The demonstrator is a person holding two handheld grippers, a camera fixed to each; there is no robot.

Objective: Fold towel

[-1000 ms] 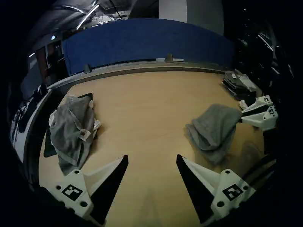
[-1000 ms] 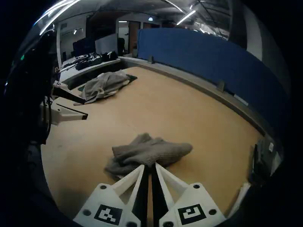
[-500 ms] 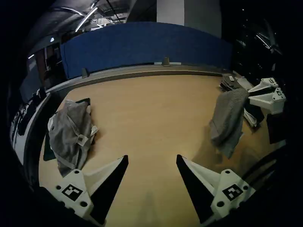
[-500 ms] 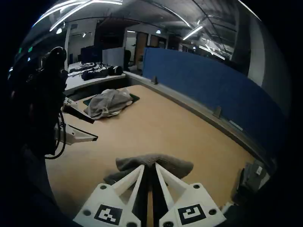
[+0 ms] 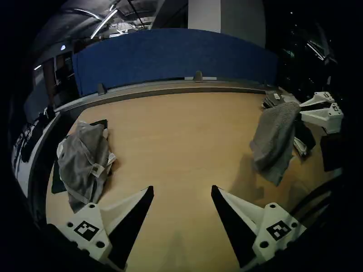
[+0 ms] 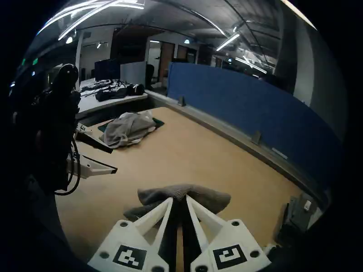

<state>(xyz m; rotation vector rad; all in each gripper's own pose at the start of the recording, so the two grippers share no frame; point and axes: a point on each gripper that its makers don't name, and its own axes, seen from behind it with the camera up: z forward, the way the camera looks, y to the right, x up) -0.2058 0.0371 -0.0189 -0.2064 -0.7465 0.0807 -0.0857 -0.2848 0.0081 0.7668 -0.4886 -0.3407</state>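
Observation:
A grey towel (image 5: 276,138) hangs off the table at the right of the left gripper view, pinched at its top by my right gripper (image 5: 303,109). In the right gripper view the same towel (image 6: 183,196) drapes over both sides of my right gripper (image 6: 180,199), whose fingers are shut on it. My left gripper (image 5: 181,190) stands open low over the wooden table (image 5: 181,127), holding nothing. It appears again at the left of the right gripper view as the left gripper (image 6: 106,158), still open.
A heap of grey towels (image 5: 84,158) lies on a dark mat at the table's left; the heap (image 6: 129,128) is far off in the right gripper view. Folded dark cloths (image 5: 277,97) sit at the right edge. A blue partition (image 5: 177,54) backs the table.
My right gripper has lifted the towel off the table, so it now hangs instead of lying bunched. The left gripper has stayed open and nearly still.

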